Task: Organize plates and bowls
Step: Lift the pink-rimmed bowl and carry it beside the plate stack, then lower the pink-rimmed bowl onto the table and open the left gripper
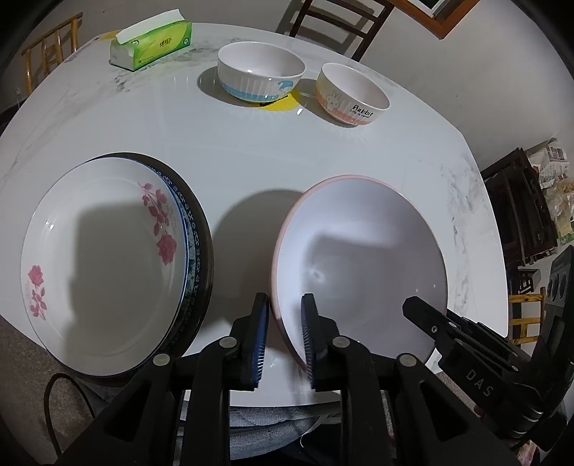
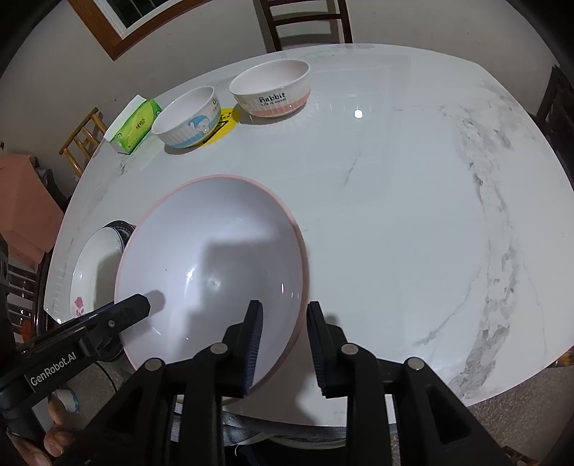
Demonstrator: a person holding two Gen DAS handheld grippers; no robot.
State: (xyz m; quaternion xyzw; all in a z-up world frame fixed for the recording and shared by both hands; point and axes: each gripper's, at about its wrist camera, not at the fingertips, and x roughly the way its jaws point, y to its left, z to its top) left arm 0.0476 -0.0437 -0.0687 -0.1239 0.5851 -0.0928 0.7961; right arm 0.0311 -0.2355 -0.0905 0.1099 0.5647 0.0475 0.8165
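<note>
A large pink-rimmed white bowl (image 1: 362,258) sits near the table's front edge; it also shows in the right wrist view (image 2: 211,265). My left gripper (image 1: 285,338) straddles its left rim, jaws close around it. My right gripper (image 2: 285,344) straddles its right rim the same way. A stack of plates topped by a rose-patterned plate (image 1: 104,258) lies to the left, also seen in the right wrist view (image 2: 95,267). A blue-banded bowl (image 1: 260,71) and a pink "Rabbit" bowl (image 1: 351,95) stand at the far side.
A green tissue pack (image 1: 150,41) lies at the far left of the white marble table (image 2: 412,222). A yellow sticker (image 1: 283,102) is between the two small bowls. Chairs (image 2: 305,21) stand around the table.
</note>
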